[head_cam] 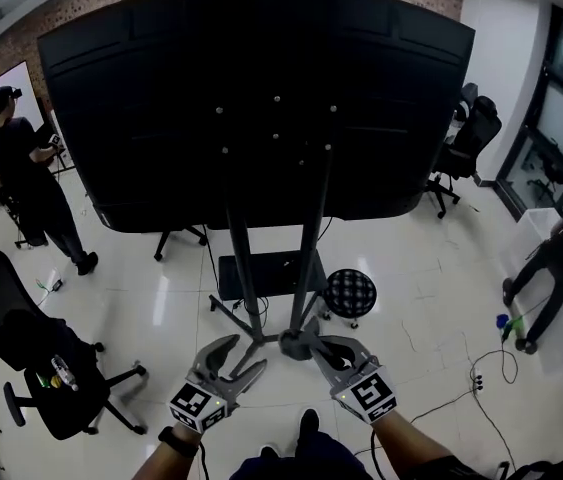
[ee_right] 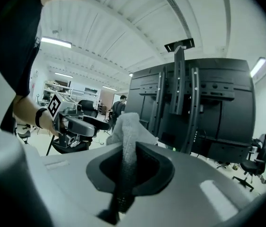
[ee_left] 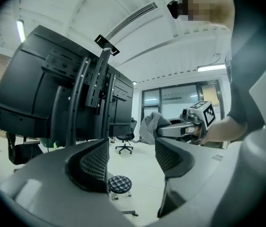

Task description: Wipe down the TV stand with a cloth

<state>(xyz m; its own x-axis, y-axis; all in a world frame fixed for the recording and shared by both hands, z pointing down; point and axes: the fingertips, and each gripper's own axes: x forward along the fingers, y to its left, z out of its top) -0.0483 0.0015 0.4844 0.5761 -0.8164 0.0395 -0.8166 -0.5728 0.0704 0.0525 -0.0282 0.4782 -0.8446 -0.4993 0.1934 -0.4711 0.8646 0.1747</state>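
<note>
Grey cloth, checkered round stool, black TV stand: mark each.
grey cloth (ee_right: 127, 126), right gripper view, bunched top.
checkered round stool (head_cam: 349, 293), head view, seat top.
black TV stand (head_cam: 244, 268), head view, left upright post.

Grey cloth (ee_right: 125, 126), black TV stand (head_cam: 307, 258), black-and-white checked stool (head_cam: 350, 293), white floor (head_cam: 411, 298)

Left gripper (head_cam: 241, 360): 2 jaws spread apart, nothing between them, held low and pointing forward. Right gripper (head_cam: 313, 348): jaws pressed together on a grey cloth (ee_right: 127, 126), which bunches above the jaw tips. The 2 grippers sit side by side, near each other but apart, with marker cubes (head_cam: 372, 395) facing up. Left wrist (head_cam: 175, 441) carries a dark band. Both forearms (head_cam: 416, 448) reach forward from the bottom edge of the head view.
</note>
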